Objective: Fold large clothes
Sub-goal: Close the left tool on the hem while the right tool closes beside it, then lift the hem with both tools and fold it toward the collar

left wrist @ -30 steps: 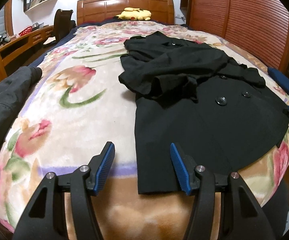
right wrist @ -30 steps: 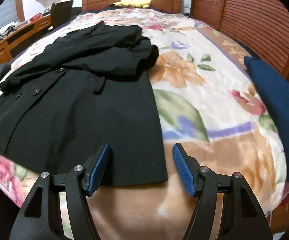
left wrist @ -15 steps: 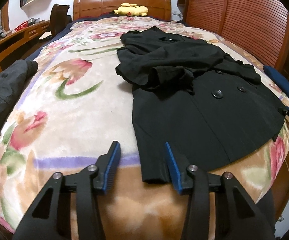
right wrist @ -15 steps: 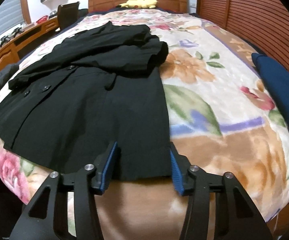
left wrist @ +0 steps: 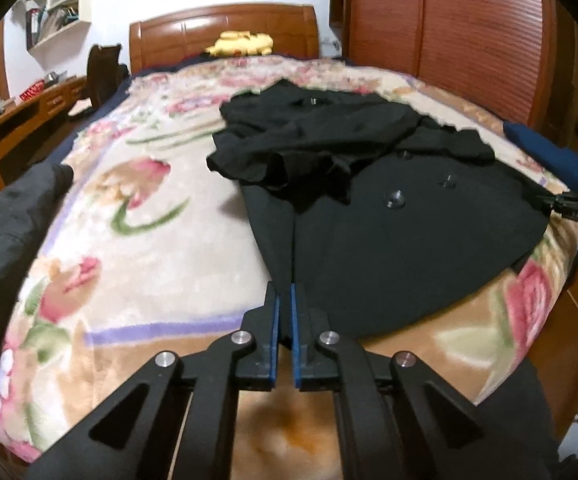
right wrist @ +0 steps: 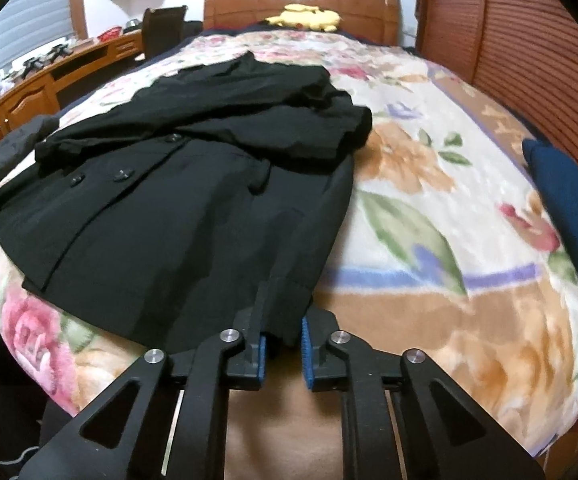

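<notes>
- At the near edge of the bed, a black coat (left wrist: 389, 240) lies buttoned-side up on the floral blanket (left wrist: 137, 216), collar toward the far headboard (left wrist: 225, 32), hem toward me.
- Its sleeves look already drawn in across the chest, bunched in a loose heap.
- The left gripper (left wrist: 283, 320) has just been closing and now pinches the hem's near left corner between its blue pads (left wrist: 275, 332); a narrow strip of cloth runs up between them.
- The right gripper (right wrist: 283, 334) has likewise just been closing, and its fingers clamp the near right corner of the hem, the fabric gathered thick between them.
- So the step in hand, I'd say, is the grab at both lower corners, ready for folding the bottom half up over the top.
- The next move calls for lifting both corners together and carrying them level toward the far collar, keeping the hem taut so it lands square.
- The heaped sleeves could make the fold sit lumpy.
- A dark garment (left wrist: 5, 216) at the left edge and a navy cushion (right wrist: 569, 208) on the right are well apart from it.
</notes>
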